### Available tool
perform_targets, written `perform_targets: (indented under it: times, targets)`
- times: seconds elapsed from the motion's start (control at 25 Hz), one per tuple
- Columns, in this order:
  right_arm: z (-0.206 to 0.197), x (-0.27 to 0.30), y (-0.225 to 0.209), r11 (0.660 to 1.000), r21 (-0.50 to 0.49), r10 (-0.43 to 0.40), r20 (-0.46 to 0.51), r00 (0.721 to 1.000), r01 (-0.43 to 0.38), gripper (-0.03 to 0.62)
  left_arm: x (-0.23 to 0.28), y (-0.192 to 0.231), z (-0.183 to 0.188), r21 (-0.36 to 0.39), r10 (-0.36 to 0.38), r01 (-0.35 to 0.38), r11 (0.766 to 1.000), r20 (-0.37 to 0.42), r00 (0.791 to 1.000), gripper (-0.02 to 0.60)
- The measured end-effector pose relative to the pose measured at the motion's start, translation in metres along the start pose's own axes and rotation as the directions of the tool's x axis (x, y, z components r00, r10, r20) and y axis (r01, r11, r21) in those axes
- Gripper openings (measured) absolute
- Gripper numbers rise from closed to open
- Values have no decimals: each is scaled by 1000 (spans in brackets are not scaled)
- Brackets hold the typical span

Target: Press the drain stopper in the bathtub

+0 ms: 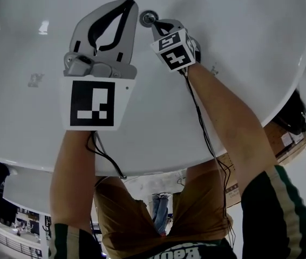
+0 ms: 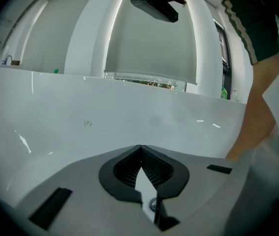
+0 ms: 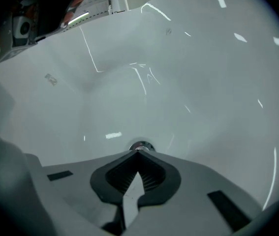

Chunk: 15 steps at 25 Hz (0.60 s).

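Head view — right claw [image 1: 156, 24], pinched, tip at edge of drain stopper [image 1: 147, 18] — left claw [image 1: 131, 4] closed beside.

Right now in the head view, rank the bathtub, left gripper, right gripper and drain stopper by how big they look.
1. bathtub, fills most of the frame.
2. left gripper, looks bigger partly because it is nearer the camera.
3. right gripper.
4. drain stopper, smallest.
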State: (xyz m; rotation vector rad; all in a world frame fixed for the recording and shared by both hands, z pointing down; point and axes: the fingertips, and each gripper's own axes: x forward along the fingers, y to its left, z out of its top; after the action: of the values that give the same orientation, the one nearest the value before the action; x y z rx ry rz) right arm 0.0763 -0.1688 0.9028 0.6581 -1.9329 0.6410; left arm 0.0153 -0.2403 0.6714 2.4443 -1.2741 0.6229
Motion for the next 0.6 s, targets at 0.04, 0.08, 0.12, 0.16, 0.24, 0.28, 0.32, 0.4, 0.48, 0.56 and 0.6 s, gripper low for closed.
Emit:
perform_targets:
  times: [0.04,0.08,0.12,0.16,0.24,0.28,0.32,0.4,0.48,0.56,0.6]
  targets:
    - [-1,6,-1,1000,-6,-2,-8,1000,1,8,0,1,-1,0,-1,1,1000,-5,1000,7]
    - [-3,12,-2,1000,-15,-4,-15,1000,3,8,1,0,-3,2,-4,4,1000,-12,1000,8]
    - [-4,18,-4,1000,-26,-6,-24,1000,6,8,2,0,-5,3,-7,7,1000,-20,1000,8]
    - [-6,24,-5,999,-37,-9,-33,999,8,8,3,0,-6,2,-9,9,1000,-27,1000,7]
    - [-7,37,-6,999,-48,-10,-49,999,7,9,4,0,-9,1,-14,14,1000,-35,999,7]
    - [-8,42,-5,999,-54,-8,-56,998,5,8,5,0,-9,2,-16,16,1000,-36,999,7]
    - [-8,46,-3,998,-66,-7,-62,998,3,9,4,1,-8,7,-15,15,1000,-37,999,8]
    - [-10,54,-2,994,-105,-13,-72,997,6,8,4,3,-5,23,-4,5,1000,-35,999,8]
    - [-12,61,1,992,-125,-21,-79,997,10,8,3,6,-3,29,8,-7,1000,-35,999,8]
    - [-13,65,0,992,-126,-30,-81,996,20,8,3,7,-4,23,13,-12,1000,-46,999,8]
    - [-13,67,-1,991,-132,-41,-81,996,30,8,3,7,-4,19,11,-10,1000,-50,999,7]
